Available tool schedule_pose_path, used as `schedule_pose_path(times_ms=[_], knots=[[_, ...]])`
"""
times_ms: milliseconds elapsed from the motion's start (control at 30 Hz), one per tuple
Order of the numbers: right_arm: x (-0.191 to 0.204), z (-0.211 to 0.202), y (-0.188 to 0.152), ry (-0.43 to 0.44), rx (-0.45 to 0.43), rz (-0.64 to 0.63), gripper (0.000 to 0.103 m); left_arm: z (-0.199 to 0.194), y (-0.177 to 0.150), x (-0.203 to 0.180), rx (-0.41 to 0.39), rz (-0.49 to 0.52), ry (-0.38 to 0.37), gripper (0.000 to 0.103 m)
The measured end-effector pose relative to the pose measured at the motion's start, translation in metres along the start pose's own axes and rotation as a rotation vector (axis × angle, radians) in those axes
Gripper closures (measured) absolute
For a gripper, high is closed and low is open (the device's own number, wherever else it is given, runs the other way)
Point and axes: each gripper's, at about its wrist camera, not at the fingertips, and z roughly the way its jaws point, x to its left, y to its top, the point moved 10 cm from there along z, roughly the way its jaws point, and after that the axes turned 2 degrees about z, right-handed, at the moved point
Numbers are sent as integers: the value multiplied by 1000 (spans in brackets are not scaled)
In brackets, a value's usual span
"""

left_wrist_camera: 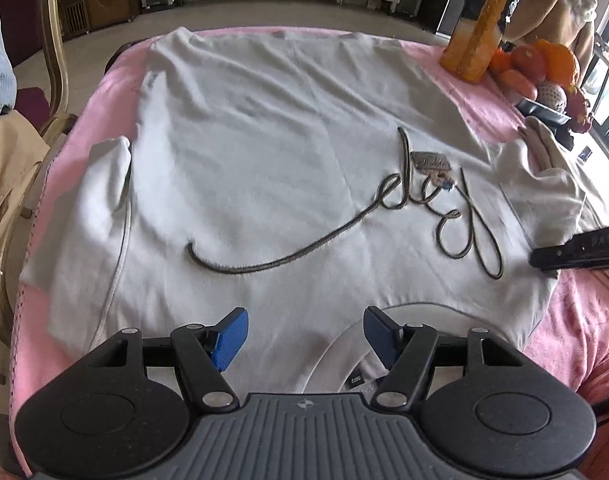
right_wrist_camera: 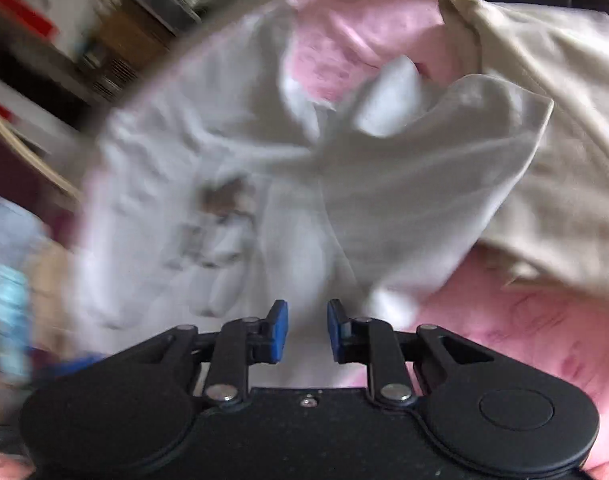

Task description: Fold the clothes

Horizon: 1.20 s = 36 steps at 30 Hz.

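Observation:
A white T-shirt [left_wrist_camera: 256, 152] with dark cursive lettering [left_wrist_camera: 424, 208] lies spread flat on a pink cloth, collar [left_wrist_camera: 384, 320] nearest me. My left gripper [left_wrist_camera: 304, 334] hovers open just above the collar, blue pads wide apart, holding nothing. The right gripper's dark fingers [left_wrist_camera: 576, 250] reach in from the right edge by the shirt's right sleeve [left_wrist_camera: 540, 192]. In the blurred right wrist view, my right gripper [right_wrist_camera: 307, 330] is open with a narrow gap, over the shirt's shoulder [right_wrist_camera: 304, 248], and the bunched sleeve [right_wrist_camera: 444, 152] lies ahead of it.
A beige garment [right_wrist_camera: 552, 120] lies beside the sleeve at the right. An orange package [left_wrist_camera: 480, 20] and a bowl of fruit [left_wrist_camera: 544, 76] stand at the far right corner. A chair [left_wrist_camera: 52, 60] with beige clothing [left_wrist_camera: 8, 168] stands left of the table. The pink cloth [left_wrist_camera: 576, 320] covers the table.

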Motion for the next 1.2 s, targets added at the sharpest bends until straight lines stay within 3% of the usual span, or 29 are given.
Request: schedule_pose_path(times_ms=[67,133,200,267,400,533,633,733,800,900,967,1033,1133,1200], knots=[[-9,-2,-4,-88,3,-8,99,1,-1,0,3,2,-1,38],[-22,-11,-9,-101,10,47,103,1,-1,0,5,4,-1,38],[-41,-21,-9,-207,-15,60,93,2,-2,0,7,5,-2,38],[-58,-34,-5,-318,-55,67,89,0,-1,-1,1,-3,-8,38],[-65,-72,28,-187,-226,185,88,0,1,1,-5,-33,-13,38],[-83,-96,69,-152,-370,296,83,2,1,6,-1,-63,-7,38],[-99,-82,84,-119,-371,371,67,5,0,9,5,-70,2,38],[-114,-66,80,-137,-337,397,67,9,-1,12,12,-77,10,38],[-118,-49,78,-159,-299,385,68,11,-1,14,16,-81,15,38],[-113,-47,81,-174,-324,326,71,14,-2,15,23,-82,14,38],[-106,-49,83,-151,-349,283,90,15,-3,15,24,-77,21,38],[-97,-53,83,-163,-380,232,102,15,-3,16,25,-75,26,38],[-96,-70,83,-342,-460,135,102,16,-4,16,24,-62,40,38],[-102,-69,78,-416,-435,123,102,17,-5,16,26,-51,49,38]])
